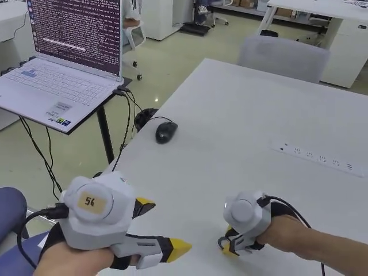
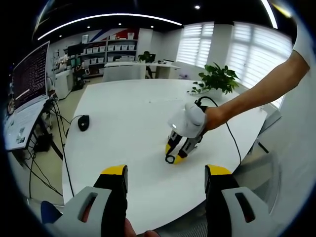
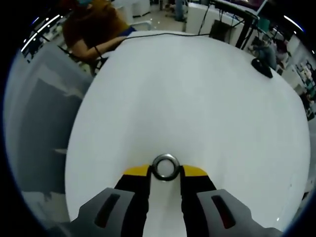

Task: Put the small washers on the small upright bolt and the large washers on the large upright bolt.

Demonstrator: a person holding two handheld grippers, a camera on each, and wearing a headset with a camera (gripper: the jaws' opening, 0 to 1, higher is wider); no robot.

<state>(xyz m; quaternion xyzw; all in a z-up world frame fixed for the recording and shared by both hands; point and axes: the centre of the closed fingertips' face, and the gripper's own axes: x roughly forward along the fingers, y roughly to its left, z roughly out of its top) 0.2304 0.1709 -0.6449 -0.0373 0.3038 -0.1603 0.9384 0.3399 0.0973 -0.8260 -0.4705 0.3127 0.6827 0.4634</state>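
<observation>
Low over the counter (image 1: 241,115), right gripper (image 3: 165,173) jaws pinch a washer (image 3: 165,156) across its rim, likely light, stiff, slick; left gripper (image 2: 166,173) jaws spread.

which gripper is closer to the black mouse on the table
Left. The left gripper sits open at the near edge of the table, below the mouse in the head view. The right gripper, shut on a washer, is further off to the right.
</observation>
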